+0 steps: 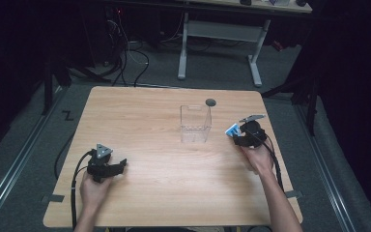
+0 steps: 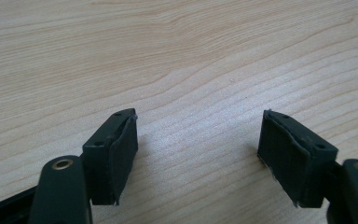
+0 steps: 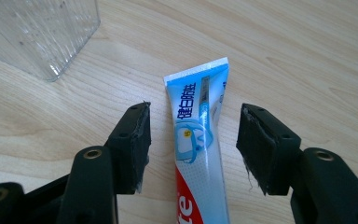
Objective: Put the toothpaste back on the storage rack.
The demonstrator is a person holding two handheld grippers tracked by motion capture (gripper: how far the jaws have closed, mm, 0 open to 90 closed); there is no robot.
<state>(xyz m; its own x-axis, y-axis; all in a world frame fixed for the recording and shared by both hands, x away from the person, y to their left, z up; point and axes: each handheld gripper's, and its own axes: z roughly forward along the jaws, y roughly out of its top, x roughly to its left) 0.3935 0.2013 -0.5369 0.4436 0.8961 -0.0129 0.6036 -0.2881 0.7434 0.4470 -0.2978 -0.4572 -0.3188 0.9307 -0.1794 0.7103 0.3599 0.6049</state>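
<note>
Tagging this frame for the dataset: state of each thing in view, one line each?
toothpaste tube: lying flat on the table, between the right gripper's jaws, not clamped
clear plastic container: upright, open top, looks empty
right gripper: open, straddling the tube
left gripper: open, nothing between its jaws, over bare wood
table: light wood, with a small dark round disc near its far edge
</note>
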